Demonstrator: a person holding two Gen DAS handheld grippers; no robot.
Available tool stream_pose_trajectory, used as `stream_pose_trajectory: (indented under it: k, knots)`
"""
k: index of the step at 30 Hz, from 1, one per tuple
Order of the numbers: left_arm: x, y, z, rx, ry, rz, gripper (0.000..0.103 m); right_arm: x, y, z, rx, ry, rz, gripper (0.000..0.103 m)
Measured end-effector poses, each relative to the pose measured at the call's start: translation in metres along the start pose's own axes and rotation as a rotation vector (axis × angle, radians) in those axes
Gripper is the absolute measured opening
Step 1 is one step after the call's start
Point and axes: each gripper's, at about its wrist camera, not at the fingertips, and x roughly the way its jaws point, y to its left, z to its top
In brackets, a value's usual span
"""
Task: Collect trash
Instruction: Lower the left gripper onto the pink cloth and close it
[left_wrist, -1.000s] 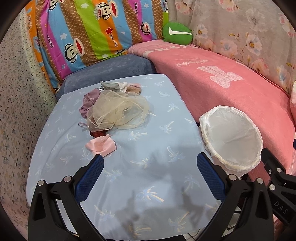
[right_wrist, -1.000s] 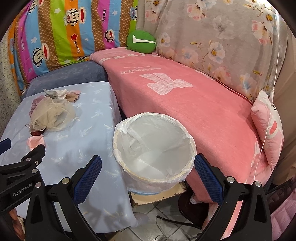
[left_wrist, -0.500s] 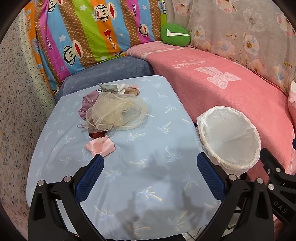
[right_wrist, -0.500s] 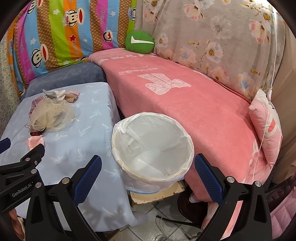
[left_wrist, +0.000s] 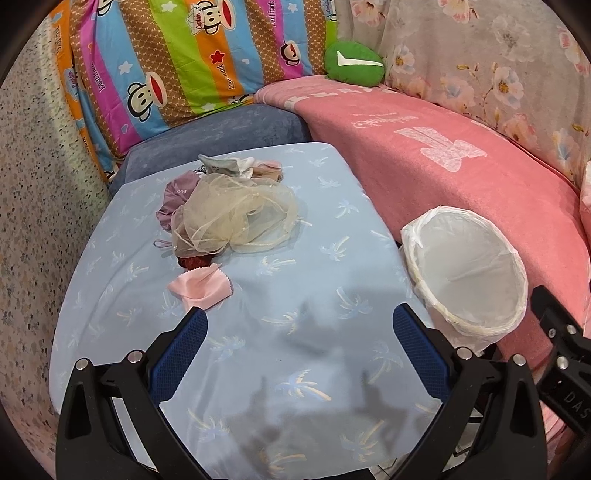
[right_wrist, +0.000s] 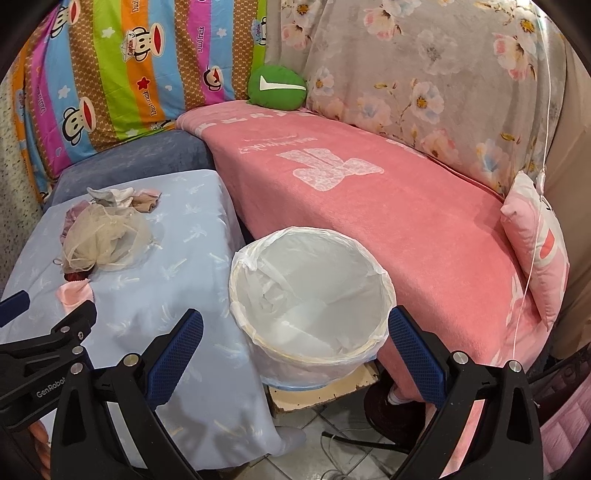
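Now left gripper (left_wrist: 297, 330) spread wide, holding nothing, above table (left_wrist: 295, 373). Right gripper (right_wrist: 295, 334) spread too, near bin (right_wrist: 310, 291). Pink cloth scrap (left_wrist: 201, 286) lies just ahead: looks light, floppy. Pinch raised fold. Netting pile (left_wrist: 236, 218) behind: fluffy, may snag.

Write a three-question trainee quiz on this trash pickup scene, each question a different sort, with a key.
1. True or false: the left tongs are shut on the pink cloth scrap.
2. The white-lined bin stands: A) on the blue-covered table; B) between that table and the pink couch; C) on the couch.
3. Fill in: the sheer mesh bundle is ___ in colour.

Key: 1 false, both the left and right tongs are open and hold nothing; 2 B; 3 cream.
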Motion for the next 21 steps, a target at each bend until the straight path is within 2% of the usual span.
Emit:
stream_pose_trajectory:
  k: [8,17,21]
  knots:
    - [0.035,0.036,-0.004,-0.052,0.051,0.041,0.096,0.022,0.023,0.000,-0.005,0.014,0.013,0.097]
    - [0.087,0.092,-0.006,-0.139,0.116,0.073,0.096,0.052,0.072,0.010,-0.028,0.028,0.062,0.097]
    - [0.114,0.113,-0.005,-0.165,0.157,0.047,0.096,0.064,0.096,0.018,-0.033,0.032,0.097,0.097]
